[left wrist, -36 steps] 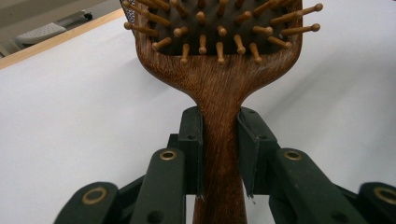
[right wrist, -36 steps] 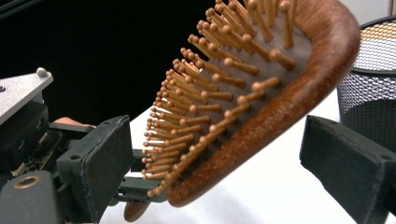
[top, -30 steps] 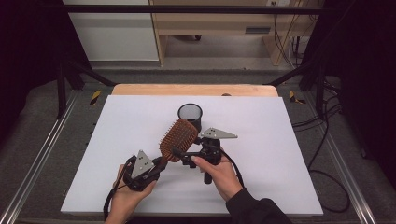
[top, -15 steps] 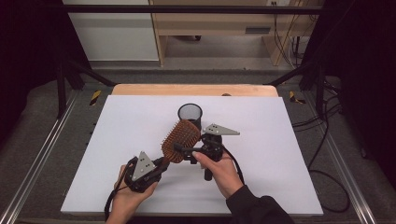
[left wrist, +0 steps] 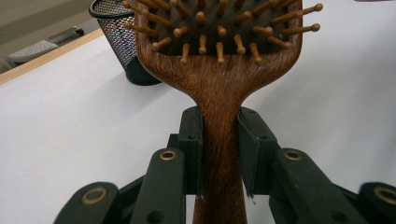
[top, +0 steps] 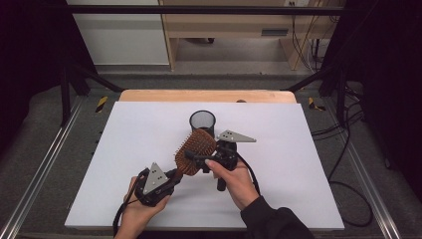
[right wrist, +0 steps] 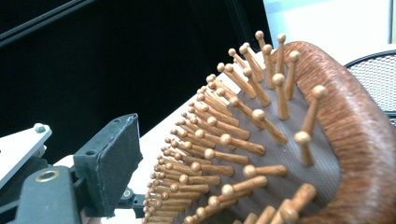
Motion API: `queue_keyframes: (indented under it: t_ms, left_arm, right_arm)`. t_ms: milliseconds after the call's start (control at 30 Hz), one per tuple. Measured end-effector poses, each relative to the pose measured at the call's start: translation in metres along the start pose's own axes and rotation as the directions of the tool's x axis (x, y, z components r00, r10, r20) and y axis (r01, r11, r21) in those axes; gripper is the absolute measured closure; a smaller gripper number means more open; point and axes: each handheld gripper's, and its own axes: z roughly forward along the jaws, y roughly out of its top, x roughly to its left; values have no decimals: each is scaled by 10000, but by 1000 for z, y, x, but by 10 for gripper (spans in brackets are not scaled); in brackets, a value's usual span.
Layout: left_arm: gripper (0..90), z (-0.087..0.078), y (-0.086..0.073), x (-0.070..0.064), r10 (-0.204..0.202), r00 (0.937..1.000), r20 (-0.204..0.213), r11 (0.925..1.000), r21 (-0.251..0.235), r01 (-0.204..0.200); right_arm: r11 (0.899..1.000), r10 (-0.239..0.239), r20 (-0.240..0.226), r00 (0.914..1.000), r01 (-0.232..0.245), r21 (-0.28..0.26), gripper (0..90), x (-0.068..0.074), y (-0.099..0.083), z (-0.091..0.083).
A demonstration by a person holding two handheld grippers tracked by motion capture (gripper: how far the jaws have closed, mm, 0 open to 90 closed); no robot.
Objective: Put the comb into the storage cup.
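High view shows a wooden paddle hairbrush [top: 195, 150] held up over the white table [top: 124, 149], its long axis running from the left gripper [top: 169, 180] at the near left up and away toward the black mesh cup [top: 202, 120] at the table's middle. Left gripper view makes the hold plain: both jaws are clamped on the brush's narrow handle just below the head, bristle pins facing the camera, with the mesh cup just beyond the head on the far left.

The right gripper [top: 199, 158] comes at the brush head from the right side, near mid-head and close against it. In the right gripper view one black jaw pad stands beside the field of pins, seemingly not pressing on them; the other jaw is out of sight, so whether this gripper is spread or closed cannot be told. My guess is a handover or a drop into the cup; the head is nearer the right hand [top: 236, 179].
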Motion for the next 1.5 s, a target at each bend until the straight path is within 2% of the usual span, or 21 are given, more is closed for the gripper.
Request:
queue_keyframes:
  t_ms: [233,700,800,933,1233,1500]
  left_arm:
    - [730,0,-1,1,-91,9999,103,9999,-66,91]
    - [731,0,-2,2,-237,9996,180,9995,-196,241]
    - [731,-1,-2,3,-230,9995,198,9995,-226,234]
    - [730,0,-2,3,-264,9995,147,9994,-216,267]
    - [730,-1,-2,2,-286,9996,71,9991,-307,288]
    - [729,0,-4,2,-577,9982,140,9975,-406,582]
  right_arm:
    - [9998,-203,31,9998,204,-18,192,1,-1,0]
    - [10000,-33,-134,9999,33,-61,239,4,-1,-1]
    - [9998,-169,2,9999,169,-72,291,6,-2,-1]
    - [9998,113,-117,9999,-115,-159,331,5,-1,-2]
    - [9984,342,-441,9984,-362,-442,390,8,-2,-3]
    - [9936,907,-538,9944,-941,-629,480,9,-2,-3]
